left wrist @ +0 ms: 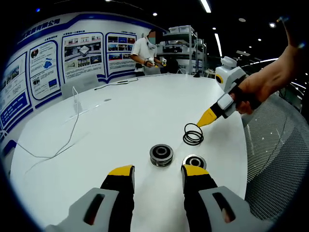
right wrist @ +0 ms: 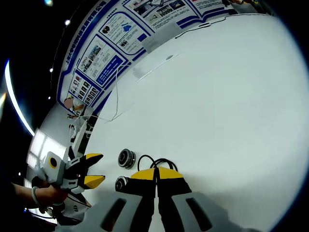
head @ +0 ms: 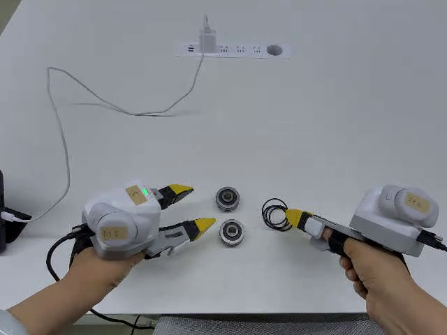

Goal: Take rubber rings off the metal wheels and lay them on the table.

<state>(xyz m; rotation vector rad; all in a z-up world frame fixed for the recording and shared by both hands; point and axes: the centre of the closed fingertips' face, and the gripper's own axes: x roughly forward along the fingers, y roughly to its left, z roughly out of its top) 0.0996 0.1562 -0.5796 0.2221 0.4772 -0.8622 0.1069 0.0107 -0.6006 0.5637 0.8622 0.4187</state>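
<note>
- Two metal wheels (head: 228,198) sit on the white table (head: 335,125), just ahead of the left gripper (head: 192,207), whose jaws are spread wide.
- Rubber rings (head: 276,213) lie just beside them.
- The right gripper (head: 295,217), jaws pressed together, has its tip at the rings and may be pinching one.

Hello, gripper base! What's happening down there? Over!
Left gripper open beside two metal wheels. Right gripper shut, tip at rubber rings lying on table. Nothing blocking. Over.

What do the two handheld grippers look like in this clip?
Both the left gripper and right gripper have pale grey housings, black jaws with yellow tips and tan marked stickers. The left one shows a green light and a black cable.
</note>
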